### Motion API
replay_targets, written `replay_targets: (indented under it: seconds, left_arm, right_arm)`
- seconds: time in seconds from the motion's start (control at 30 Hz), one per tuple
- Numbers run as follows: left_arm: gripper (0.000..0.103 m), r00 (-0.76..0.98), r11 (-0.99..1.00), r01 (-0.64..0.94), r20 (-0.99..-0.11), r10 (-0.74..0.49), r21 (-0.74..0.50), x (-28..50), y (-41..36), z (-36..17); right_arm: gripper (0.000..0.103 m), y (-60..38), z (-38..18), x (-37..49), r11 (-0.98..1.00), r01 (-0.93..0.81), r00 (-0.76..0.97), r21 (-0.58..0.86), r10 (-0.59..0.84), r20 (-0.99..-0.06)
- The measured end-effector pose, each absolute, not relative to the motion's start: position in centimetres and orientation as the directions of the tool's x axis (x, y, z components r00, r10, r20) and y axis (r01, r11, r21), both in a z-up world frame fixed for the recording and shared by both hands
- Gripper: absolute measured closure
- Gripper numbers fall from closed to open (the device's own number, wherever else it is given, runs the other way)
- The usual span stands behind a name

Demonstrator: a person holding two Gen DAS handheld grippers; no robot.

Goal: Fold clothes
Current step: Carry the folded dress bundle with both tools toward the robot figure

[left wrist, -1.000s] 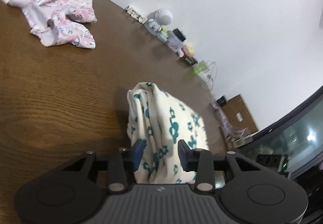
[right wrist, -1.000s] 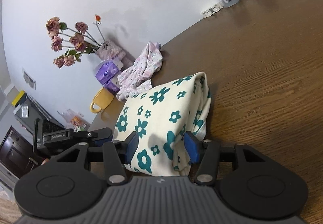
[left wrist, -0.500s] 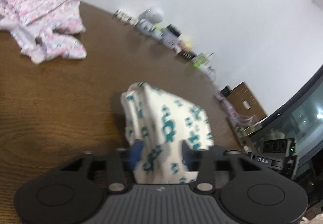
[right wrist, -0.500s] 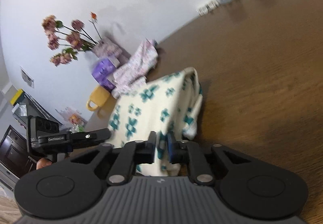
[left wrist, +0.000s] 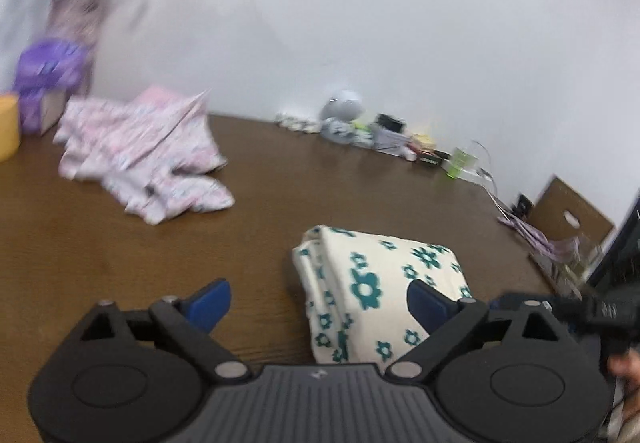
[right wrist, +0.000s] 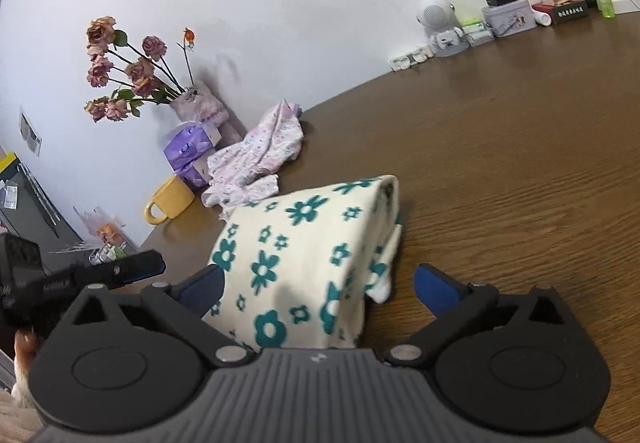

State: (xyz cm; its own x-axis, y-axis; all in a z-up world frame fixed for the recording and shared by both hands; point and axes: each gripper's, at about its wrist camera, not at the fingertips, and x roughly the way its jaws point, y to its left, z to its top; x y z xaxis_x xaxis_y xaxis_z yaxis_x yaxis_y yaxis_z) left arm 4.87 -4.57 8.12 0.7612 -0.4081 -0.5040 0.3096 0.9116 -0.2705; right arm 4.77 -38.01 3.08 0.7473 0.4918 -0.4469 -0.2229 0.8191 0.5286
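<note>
On table, folded cloth, both tongs spread

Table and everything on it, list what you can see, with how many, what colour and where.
Table: one, dark brown wood, against a white wall.
Folded garment: one, cream with teal flowers, nearest the grippers.
Crumpled garment: one, pink floral, further back.
Mug: one, yellow, beside the tissue pack.
Tissue pack: one, purple, by the wall.
Flowers: one bunch, dusty pink, in a vase.
Robot figurine: one, white, along the wall among small boxes.
Left gripper: black, blue pads, open.
Right gripper: same, open.
</note>
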Motion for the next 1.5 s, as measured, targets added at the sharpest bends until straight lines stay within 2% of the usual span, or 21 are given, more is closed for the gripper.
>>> replay_targets:
  seconds: [0.2,0.37,0.43,0.5,0.73,0.97,1.27,1.3,1.37,1.43,1.47,1.5]
  left_arm:
    - [0.006,0.737,0.902,0.329,-0.522,-0.430,-0.279,5.9,-5.7,7.7]
    - [0.005,0.711,0.881,0.310,-0.529,-0.464,-0.356,7.0,-5.5,6.7]
    - [0.000,0.696,0.860,0.320,-0.518,-0.498,-0.397,7.4,-5.2,6.4]
    - [0.000,0.679,0.848,0.323,-0.521,-0.517,-0.420,7.8,-5.1,6.3]
    - [0.000,0.659,0.847,0.261,-0.556,-0.507,-0.463,9.8,-5.0,5.5]
    - [0.000,0.631,0.826,0.203,-0.576,-0.521,-0.525,12.9,-4.9,4.3]
    - [0.003,0.556,0.788,0.214,-0.591,-0.584,-0.577,15.1,-5.1,2.6]
    - [0.003,0.547,0.784,0.215,-0.593,-0.591,-0.583,15.4,-5.1,2.5]
    - [0.003,0.529,0.784,0.239,-0.600,-0.600,-0.573,15.6,-5.3,2.4]
    - [0.003,0.514,0.780,0.257,-0.603,-0.610,-0.571,15.8,-5.5,2.4]
    - [0.004,0.505,0.775,0.264,-0.602,-0.618,-0.575,15.9,-5.5,2.4]
    - [0.010,0.497,0.769,0.268,-0.601,-0.627,-0.581,16.0,-5.6,2.3]
  right_arm:
    - [0.000,-37.2,2.6,5.6,0.839,-0.185,0.752,0.512,0.456,-0.476]
    - [0.000,-37.5,1.9,6.6,0.825,-0.165,0.733,0.541,0.469,-0.492]
    - [0.000,-37.6,1.6,6.9,0.820,-0.165,0.727,0.548,0.477,-0.494]
    - [0.000,-37.7,1.5,7.1,0.822,-0.167,0.724,0.545,0.477,-0.499]
    - [0.000,-37.7,1.0,8.2,0.820,-0.163,0.705,0.549,0.486,-0.516]
    - [0.000,-38.4,0.4,9.9,0.764,-0.180,0.672,0.620,0.556,-0.489]
    - [0.001,-38.5,-0.3,10.9,0.719,-0.197,0.647,0.667,0.606,-0.463]
    - [0.004,-38.6,-0.3,11.0,0.715,-0.199,0.642,0.670,0.612,-0.462]
    - [0.015,-38.8,-0.5,11.1,0.701,-0.202,0.626,0.684,0.630,-0.460]
    - [0.032,-39.4,-0.9,11.3,0.676,-0.192,0.613,0.712,0.649,-0.450]
    - [0.034,-39.7,-1.2,11.4,0.663,-0.187,0.607,0.725,0.658,-0.446]
    - [0.039,-39.8,-1.2,11.5,0.659,-0.182,0.605,0.730,0.660,-0.445]
